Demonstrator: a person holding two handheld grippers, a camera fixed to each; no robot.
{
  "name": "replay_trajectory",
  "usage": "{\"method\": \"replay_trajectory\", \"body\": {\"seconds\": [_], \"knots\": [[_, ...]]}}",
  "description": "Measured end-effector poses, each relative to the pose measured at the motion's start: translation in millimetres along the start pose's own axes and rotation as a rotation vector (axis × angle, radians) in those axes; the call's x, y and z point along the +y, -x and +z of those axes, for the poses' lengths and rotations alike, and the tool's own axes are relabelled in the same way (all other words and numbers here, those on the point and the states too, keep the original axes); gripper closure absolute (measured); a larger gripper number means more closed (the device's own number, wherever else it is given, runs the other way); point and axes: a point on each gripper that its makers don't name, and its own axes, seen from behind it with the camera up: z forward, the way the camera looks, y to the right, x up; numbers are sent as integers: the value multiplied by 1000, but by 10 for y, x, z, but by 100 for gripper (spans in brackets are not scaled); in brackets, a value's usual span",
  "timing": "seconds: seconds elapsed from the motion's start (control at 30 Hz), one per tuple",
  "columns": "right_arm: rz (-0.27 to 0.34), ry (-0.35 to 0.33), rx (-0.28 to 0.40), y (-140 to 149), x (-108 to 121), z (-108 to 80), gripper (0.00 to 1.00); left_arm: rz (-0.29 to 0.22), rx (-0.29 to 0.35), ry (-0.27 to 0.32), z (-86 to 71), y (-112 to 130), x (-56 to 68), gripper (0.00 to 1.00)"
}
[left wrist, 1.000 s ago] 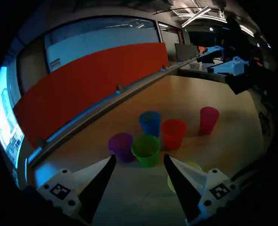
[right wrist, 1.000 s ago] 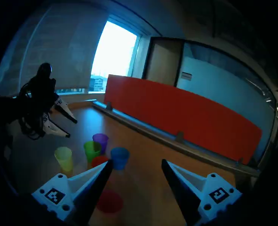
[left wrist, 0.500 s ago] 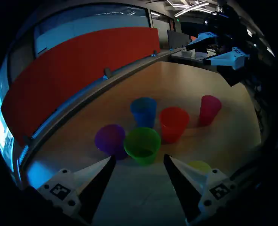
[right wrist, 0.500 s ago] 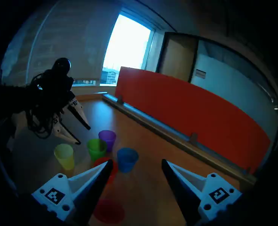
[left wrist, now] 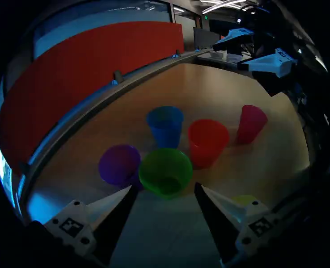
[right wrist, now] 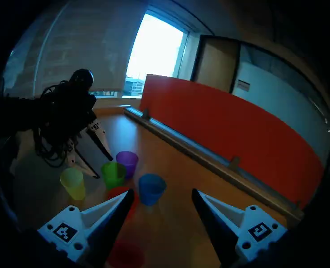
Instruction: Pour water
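Several plastic cups stand clustered on the wooden table [left wrist: 218, 89]: purple cup [left wrist: 119, 164], green cup [left wrist: 166, 172], blue cup [left wrist: 165, 126], red cup [left wrist: 207, 141], pink cup [left wrist: 251, 123]. A yellow cup [left wrist: 243, 199] peeks from behind my left gripper's right finger. My left gripper [left wrist: 164, 187] is open, its tips just short of the green cup. My right gripper [right wrist: 162, 192] is open and empty, above the blue cup [right wrist: 151, 189] and the pink cup [right wrist: 125, 257]. From there the left gripper [right wrist: 103, 168] hangs by the green cup [right wrist: 113, 174], next to the yellow cup [right wrist: 73, 183].
A red partition [left wrist: 84, 71] with a grey rail [left wrist: 89, 107] runs along the table's far edge. The right gripper [left wrist: 225, 58] hovers high beyond the pink cup. A bright window [right wrist: 154, 58] lies behind the person's dark sleeve [right wrist: 40, 116]. Bare tabletop stretches past the cups.
My left gripper has moved forward and down toward the green and purple cups, which now look larger. The right gripper view has shifted slightly, with the pink cup lower in it.
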Motion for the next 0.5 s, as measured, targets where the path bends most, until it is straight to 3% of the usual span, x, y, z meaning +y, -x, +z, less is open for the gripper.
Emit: {"method": "replay_trajectory", "body": {"seconds": [0.5], "knots": [[-8, -7, -9, 53, 37, 94, 0, 13, -9, 17, 223, -40, 3, 8]]}}
